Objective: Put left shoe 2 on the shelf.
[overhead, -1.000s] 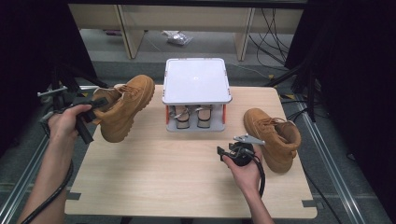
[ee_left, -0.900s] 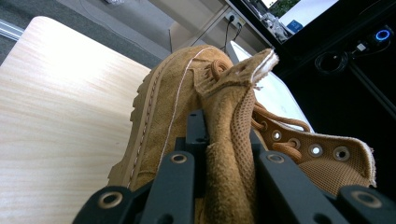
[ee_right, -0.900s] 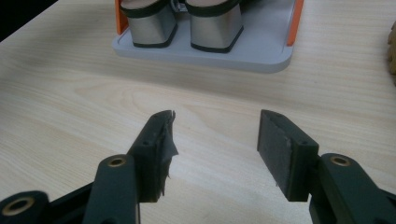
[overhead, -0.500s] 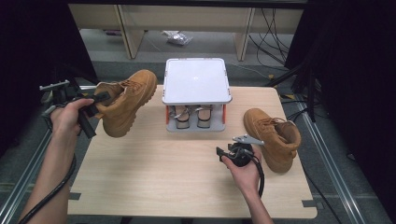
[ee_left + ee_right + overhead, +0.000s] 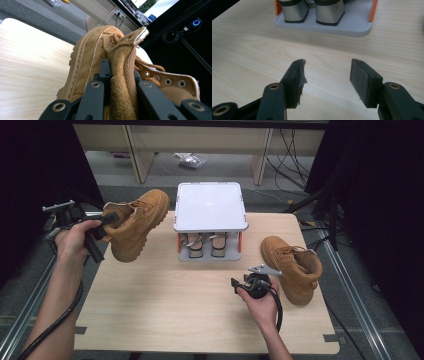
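Note:
My left gripper (image 5: 106, 221) is shut on the back collar of a tan suede boot (image 5: 136, 222) and holds it in the air over the table's left edge, toe pointing toward the rack. In the left gripper view the collar of that boot (image 5: 95, 57) is pinched between the black jaws of the left gripper (image 5: 120, 75). A second tan boot (image 5: 292, 265) stands on the table at the right. Just left of it my right gripper (image 5: 240, 282) rests low over the table. The right gripper (image 5: 325, 75) is open, with only bare wood between its pads.
A small rack with a white top (image 5: 210, 205), orange posts and a grey base (image 5: 352, 26) stands at the table's back middle. A pair of shoes (image 5: 202, 245) sits on its lower shelf. Metal rails run along both table sides. Cables lie on the floor behind.
The left gripper has raised the boot slightly and tipped it closer to level. The right gripper has stayed put.

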The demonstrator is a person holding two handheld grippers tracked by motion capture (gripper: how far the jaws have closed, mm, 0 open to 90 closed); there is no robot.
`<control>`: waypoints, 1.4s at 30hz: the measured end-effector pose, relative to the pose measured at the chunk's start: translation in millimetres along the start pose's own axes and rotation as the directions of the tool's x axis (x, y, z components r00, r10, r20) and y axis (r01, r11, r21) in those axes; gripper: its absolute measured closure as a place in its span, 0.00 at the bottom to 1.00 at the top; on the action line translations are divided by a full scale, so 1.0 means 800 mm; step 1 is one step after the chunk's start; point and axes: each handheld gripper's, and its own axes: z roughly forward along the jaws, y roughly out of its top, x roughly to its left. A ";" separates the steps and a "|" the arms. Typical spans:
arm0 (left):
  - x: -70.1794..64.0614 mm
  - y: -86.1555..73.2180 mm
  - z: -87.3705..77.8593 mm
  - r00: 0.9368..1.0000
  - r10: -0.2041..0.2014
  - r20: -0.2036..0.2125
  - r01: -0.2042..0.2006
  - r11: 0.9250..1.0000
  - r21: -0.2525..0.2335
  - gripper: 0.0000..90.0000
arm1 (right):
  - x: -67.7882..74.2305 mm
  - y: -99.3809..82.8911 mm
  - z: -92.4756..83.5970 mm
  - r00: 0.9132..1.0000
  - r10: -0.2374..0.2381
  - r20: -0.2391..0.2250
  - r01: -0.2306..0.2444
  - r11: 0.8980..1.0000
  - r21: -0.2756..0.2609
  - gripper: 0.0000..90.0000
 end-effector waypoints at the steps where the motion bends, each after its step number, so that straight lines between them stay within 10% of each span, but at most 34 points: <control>1: 0.000 0.000 0.000 1.000 -0.001 0.005 0.001 1.000 -0.001 0.90 | 0.001 0.000 0.000 1.000 0.005 -0.001 -0.005 1.000 0.001 0.51; 42: -0.029 0.020 0.020 1.000 0.001 0.021 0.000 1.000 -0.014 0.89 | -0.005 0.000 -0.001 1.000 -0.026 0.008 0.026 1.000 -0.001 0.51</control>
